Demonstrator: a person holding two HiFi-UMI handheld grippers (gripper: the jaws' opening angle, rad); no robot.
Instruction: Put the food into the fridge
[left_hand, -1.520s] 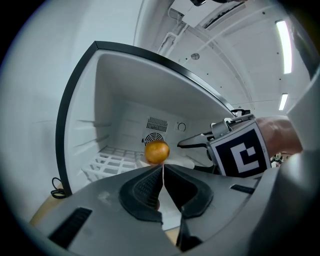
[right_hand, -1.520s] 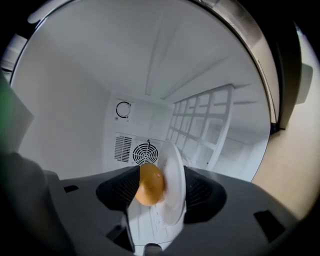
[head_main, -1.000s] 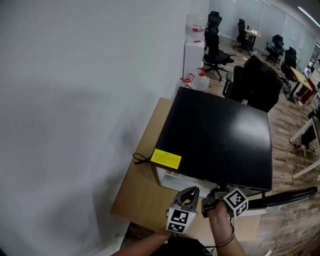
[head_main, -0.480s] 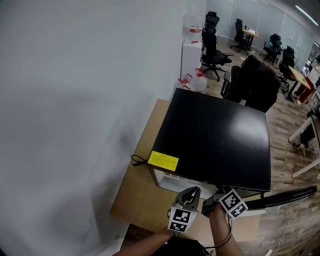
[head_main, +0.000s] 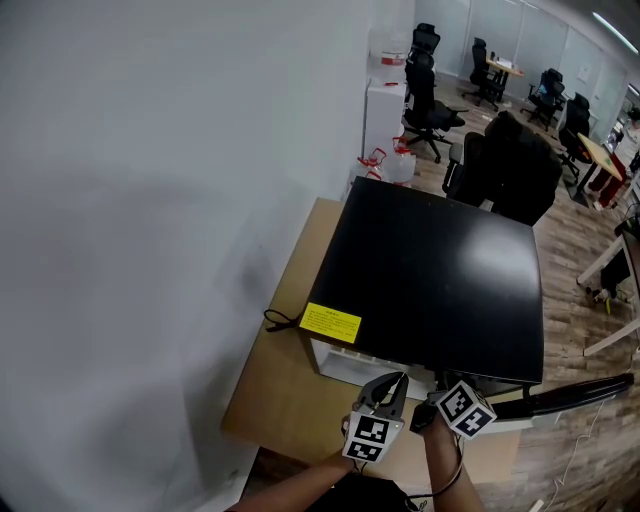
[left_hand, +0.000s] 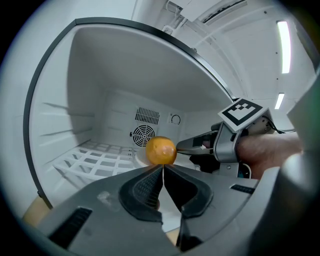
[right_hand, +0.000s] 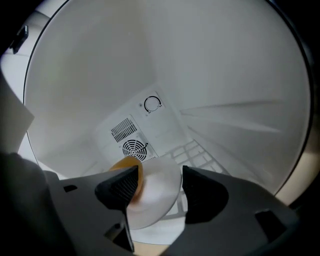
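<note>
An orange (left_hand: 161, 150) lies on a white plate (right_hand: 160, 197) inside the open fridge (head_main: 440, 270), on its wire shelf (left_hand: 95, 160). My right gripper (right_hand: 160, 182) reaches into the fridge with its jaws opening. The plate sits between them, and a gap shows at the right pad. The left jaw half hides the orange (right_hand: 134, 172). My left gripper (left_hand: 163, 172) is shut on nothing, just outside the opening and pointing at the orange. In the head view the left gripper (head_main: 395, 380) and the right gripper (head_main: 420, 418) sit side by side at the fridge's front.
The black-topped fridge stands on a wooden table (head_main: 285, 390) against a white wall. Its door (head_main: 570, 392) hangs open to the right. A black cable (head_main: 280, 318) lies by the fridge's left side. Office chairs (head_main: 510, 165) and desks stand farther back.
Both grippers shifted only a little at the fridge's front: the left one edged right and the right one's marker cube dropped slightly towards me.
</note>
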